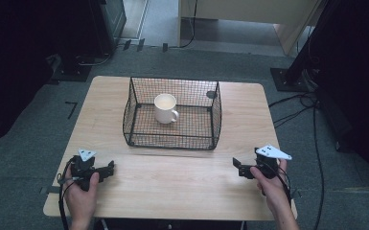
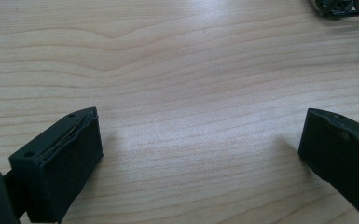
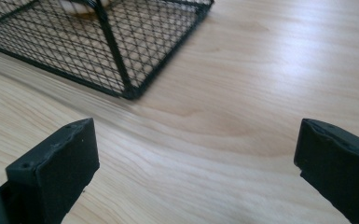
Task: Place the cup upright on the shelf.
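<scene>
A white mug [image 1: 165, 109] stands upright inside a black wire mesh basket [image 1: 215, 117] at the middle of the wooden table [image 1: 172, 182]. My left gripper [image 1: 109, 167] rests near the front left of the table, held by a hand, pointing right; its jaws [image 2: 200, 154] stand wide apart over bare wood. My right gripper [image 1: 237, 166] sits near the front right, pointing left, also open [image 3: 196, 163] with nothing between the jaws. The basket's near corner [image 3: 126, 88] shows ahead of the right gripper, with a bit of the mug [image 3: 81, 5] behind the mesh.
Grey carpet surrounds the table. Black stands and cables [image 1: 306, 103] lie at the right, dark equipment [image 1: 91, 28] at the far left. A wide strip of bare tabletop runs between the grippers in front of the basket.
</scene>
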A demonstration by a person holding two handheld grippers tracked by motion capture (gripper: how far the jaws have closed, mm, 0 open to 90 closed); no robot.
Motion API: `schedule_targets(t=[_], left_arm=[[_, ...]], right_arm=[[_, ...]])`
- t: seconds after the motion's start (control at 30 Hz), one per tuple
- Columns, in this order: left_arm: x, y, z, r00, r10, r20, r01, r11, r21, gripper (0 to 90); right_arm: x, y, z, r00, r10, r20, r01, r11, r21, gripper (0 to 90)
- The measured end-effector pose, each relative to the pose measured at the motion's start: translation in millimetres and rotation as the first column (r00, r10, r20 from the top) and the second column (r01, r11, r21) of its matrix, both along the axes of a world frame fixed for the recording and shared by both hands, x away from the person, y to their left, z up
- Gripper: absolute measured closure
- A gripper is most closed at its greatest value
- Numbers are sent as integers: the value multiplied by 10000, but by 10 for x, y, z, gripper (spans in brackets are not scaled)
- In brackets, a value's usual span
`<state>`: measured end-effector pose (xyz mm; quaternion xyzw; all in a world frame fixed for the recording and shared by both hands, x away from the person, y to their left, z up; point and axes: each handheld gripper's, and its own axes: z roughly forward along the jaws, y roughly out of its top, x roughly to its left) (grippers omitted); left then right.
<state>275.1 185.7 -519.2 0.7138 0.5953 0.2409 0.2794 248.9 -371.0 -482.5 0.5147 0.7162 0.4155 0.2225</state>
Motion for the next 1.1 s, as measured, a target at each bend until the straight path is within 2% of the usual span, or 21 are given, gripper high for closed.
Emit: schedule_targets(t=[0.47, 0.87, 1.0, 1.1], left_arm=[[0, 0, 0, 10000, -1, -2, 1, 10000, 1, 0], [0, 0, 0, 10000, -1, -1, 1, 10000, 0, 0], [0, 0, 0, 10000, 0, -2, 0, 10000, -1, 0], [0, 0, 0, 10000, 0, -1, 0, 10000, -3, 0]], right_arm=[[-113, -325, -269, 9933, -865, -769, 849, 9961, -243, 0], [-143, -433, -429, 9800, -1372, -1441, 1234, 9872, -1009, 4], [-157, -444, -434, 9808, -1359, -1401, 1222, 9872, -1023, 4], [-162, -426, -441, 9816, -1320, -1381, 1117, 9830, -1460, 1]])
